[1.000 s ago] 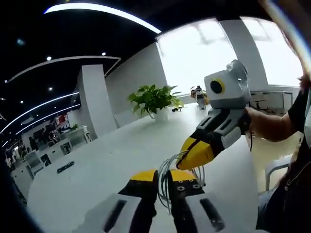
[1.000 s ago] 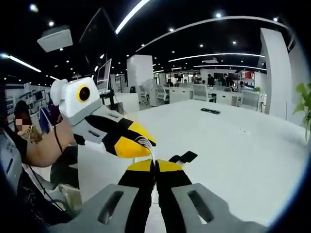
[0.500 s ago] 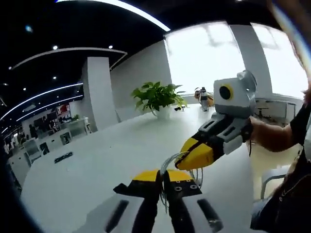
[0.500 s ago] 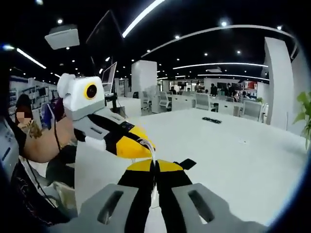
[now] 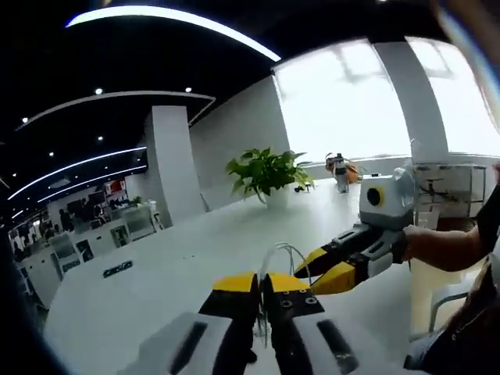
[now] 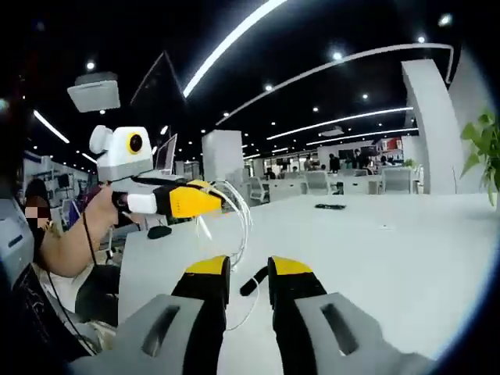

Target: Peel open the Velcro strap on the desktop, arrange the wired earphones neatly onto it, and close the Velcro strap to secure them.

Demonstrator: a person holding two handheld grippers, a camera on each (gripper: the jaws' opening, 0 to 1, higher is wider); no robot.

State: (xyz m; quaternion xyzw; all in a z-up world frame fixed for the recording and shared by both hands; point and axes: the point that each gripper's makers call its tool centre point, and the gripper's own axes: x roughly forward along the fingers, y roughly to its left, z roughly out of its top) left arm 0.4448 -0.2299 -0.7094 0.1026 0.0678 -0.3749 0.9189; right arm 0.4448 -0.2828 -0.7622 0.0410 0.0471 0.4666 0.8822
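Observation:
My left gripper [image 5: 261, 283] is shut on the white earphone wire [image 5: 286, 253], whose loops stick up just past its yellow tips. In the right gripper view the left gripper [image 6: 212, 201] is held in the air at the left, with the wire loops [image 6: 237, 221] hanging from its tip and a strand trailing down toward the table. My right gripper [image 6: 248, 267] is open with nothing between its fingers. From the left gripper view, the right gripper [image 5: 330, 271] hovers a little to the right of the wire, jaws apart. A black Velcro strap [image 6: 251, 282] lies on the white desktop [image 6: 375, 258].
A potted plant [image 5: 266, 170] stands at the far end of the long white table [image 5: 156, 273]. A small black item [image 6: 330, 206] lies far out on the tabletop. A person's forearm [image 5: 445, 242] holds the right gripper. Office desks and chairs fill the background.
My right gripper has opened, let go of the earphone wire and pulled back from the left gripper. The left gripper still holds the loops.

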